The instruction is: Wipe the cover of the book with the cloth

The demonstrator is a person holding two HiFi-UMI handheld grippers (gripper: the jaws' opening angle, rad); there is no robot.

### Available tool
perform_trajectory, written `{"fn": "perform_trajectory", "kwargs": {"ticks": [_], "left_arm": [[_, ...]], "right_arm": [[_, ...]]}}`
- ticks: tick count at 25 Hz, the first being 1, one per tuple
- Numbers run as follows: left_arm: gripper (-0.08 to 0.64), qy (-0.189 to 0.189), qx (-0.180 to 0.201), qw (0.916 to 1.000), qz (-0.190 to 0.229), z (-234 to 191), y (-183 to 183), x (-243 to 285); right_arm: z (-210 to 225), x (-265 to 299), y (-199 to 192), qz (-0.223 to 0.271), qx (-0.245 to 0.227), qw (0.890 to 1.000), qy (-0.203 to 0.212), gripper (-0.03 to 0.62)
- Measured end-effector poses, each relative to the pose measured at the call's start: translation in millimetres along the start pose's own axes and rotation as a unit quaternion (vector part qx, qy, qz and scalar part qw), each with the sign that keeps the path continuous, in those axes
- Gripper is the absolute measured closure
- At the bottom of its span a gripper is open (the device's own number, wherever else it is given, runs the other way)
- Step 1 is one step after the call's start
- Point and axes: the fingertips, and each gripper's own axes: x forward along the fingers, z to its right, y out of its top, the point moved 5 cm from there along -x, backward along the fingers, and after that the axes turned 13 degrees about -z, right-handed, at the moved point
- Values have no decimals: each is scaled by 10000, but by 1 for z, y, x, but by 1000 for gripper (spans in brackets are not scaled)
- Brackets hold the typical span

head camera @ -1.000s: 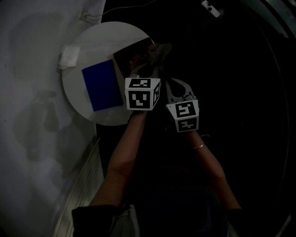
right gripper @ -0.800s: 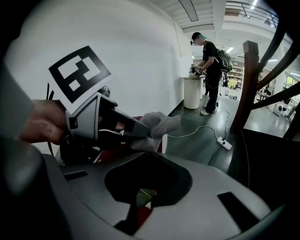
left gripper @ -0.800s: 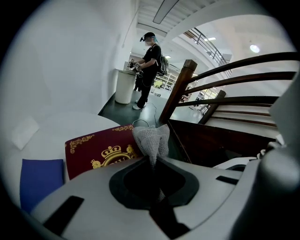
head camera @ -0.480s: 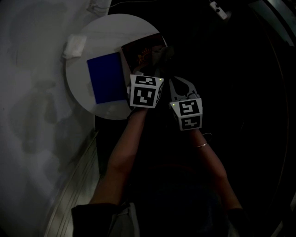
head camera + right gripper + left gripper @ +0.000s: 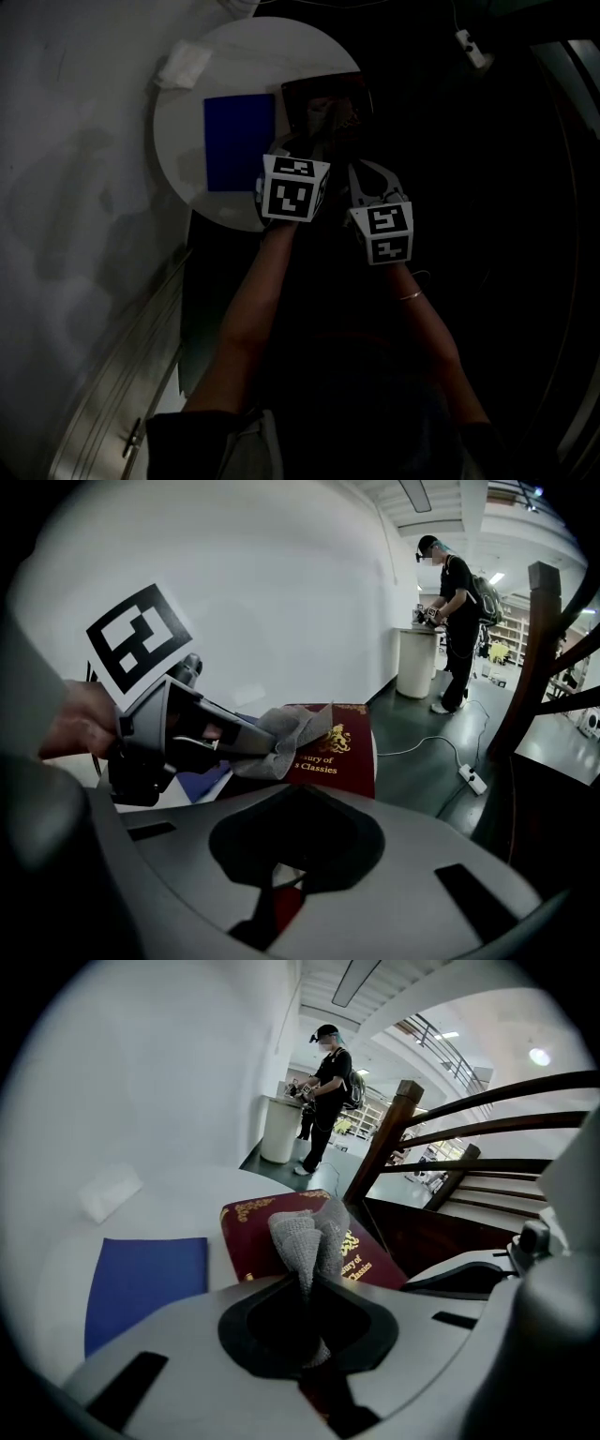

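The left tool (image 5: 307, 1288) gripped the bunched cloth (image 5: 305, 1237) just over the maroon book (image 5: 258, 1237), which lay on the round counter (image 5: 234, 56). The right tool (image 5: 274, 878) hung beside the book, jaws together, empty. The wiping step looked to be in hand; the next move called for pressing the cloth down and sweeping it across the book.

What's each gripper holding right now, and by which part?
Left gripper pinches the grey cloth by one bunched end; right gripper holds nothing.

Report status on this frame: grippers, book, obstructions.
Left gripper shut on grey cloth, over the maroon book cover. Right gripper shut, empty, alongside. Blue sheet lies left of the book, off the cover.
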Motion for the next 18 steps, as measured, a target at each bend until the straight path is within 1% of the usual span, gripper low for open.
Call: {"fn": "perform_trajectory", "kwargs": {"ticks": [9,18], "left_arm": [[526,200,-447,9987,134,-25,-16,-14],[526,578,-759,9954,131,-45,-36,-24]], "right_arm": [[-11,6,8,-30,-231,9997,118,563],[-16,3,5,11,-313,9994,143,563]]}}
